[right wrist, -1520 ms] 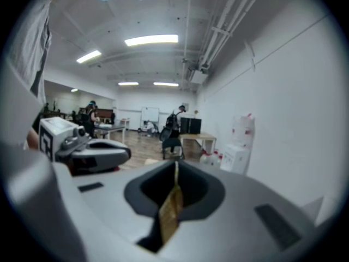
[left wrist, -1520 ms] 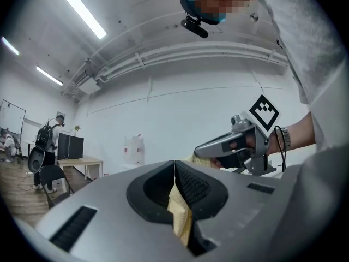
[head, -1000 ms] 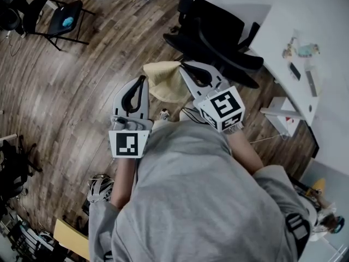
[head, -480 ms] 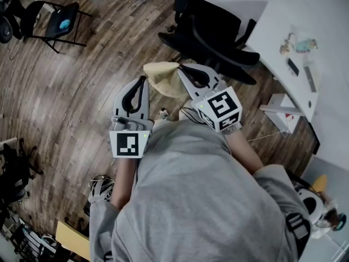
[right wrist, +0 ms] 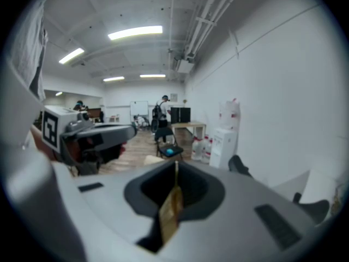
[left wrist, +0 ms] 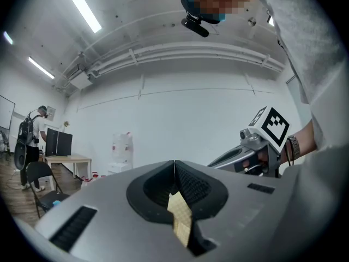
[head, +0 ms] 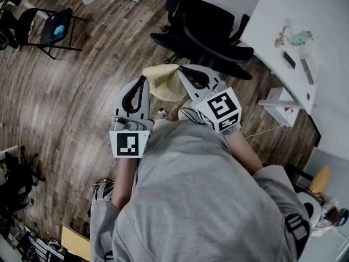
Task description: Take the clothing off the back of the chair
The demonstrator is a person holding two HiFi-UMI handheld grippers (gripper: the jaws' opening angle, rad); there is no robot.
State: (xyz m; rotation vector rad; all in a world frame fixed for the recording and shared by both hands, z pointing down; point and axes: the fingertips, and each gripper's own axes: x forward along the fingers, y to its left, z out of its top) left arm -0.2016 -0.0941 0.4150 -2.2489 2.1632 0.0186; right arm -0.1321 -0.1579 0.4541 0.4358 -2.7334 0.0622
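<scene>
**A corner pinch may not hold**

The clothing [head: 162,84] hangs clear of the chair [head: 210,29], over the floor, caught by one corner in the clenched right tongs [head: 181,70]. The left tongs [head: 144,79] are closed, seemingly on nothing. With so little cloth gripped, a swing or snag could drop it.

Soft, matt weave with a fine chequered texture on the pale-yellow cloth garment [head: 163,83], creased where pinched. Smooth grey plastic with a faint sheen on the left tongs [head: 144,78] and right tongs [head: 180,70], lined inside with ribbed, matt black pads [left wrist: 191,183]. Lightly glossy brown wood-plank floor [head: 71,91], streaked with pale reflections. Dull, matt upholstery on the black office chair [head: 210,31]. Smooth, matt white tabletop [head: 322,48]. Soft, slightly fuzzy knit on the grey sweatshirt [head: 196,201].
</scene>
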